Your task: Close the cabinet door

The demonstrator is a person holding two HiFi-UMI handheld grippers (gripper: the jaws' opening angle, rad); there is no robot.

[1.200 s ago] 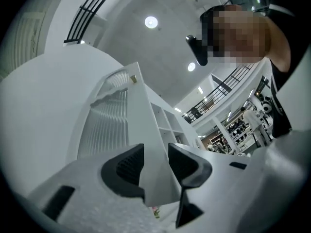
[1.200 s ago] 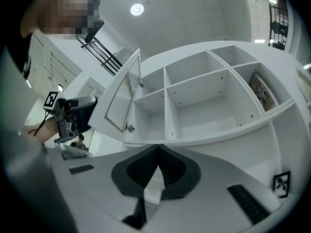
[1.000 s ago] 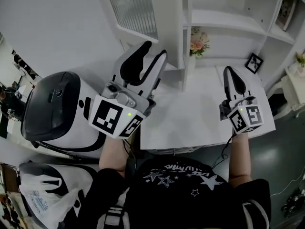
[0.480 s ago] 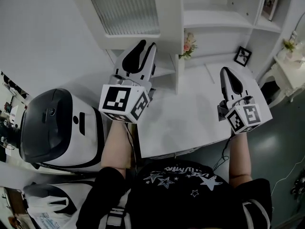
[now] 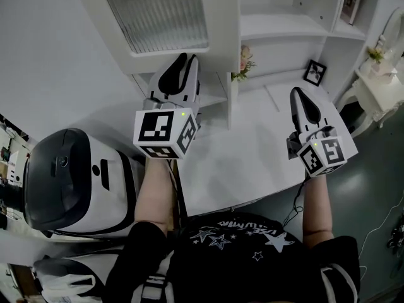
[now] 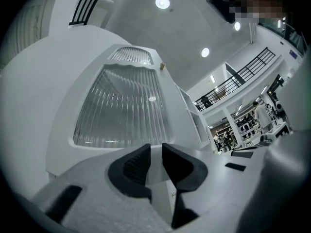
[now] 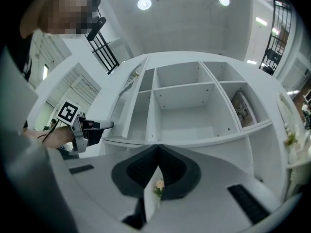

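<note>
Door (image 5: 158, 17) swung inward; left claw (image 5: 184, 62) closing, empty, just below it.

Cabinet door (image 5: 158, 11) white, ribbed pane; shelves (image 5: 278, 27) white; flowers (image 5: 243, 59) pink; left gripper (image 5: 187, 59) white, black-white marker cube.

Ajar cabinet door (image 5: 161, 17) before shelves (image 5: 284, 25)

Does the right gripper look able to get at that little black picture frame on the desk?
Probably yes: the right gripper, jaws shut, points toward the picture frame, and nothing stands between them on the desk.
</note>
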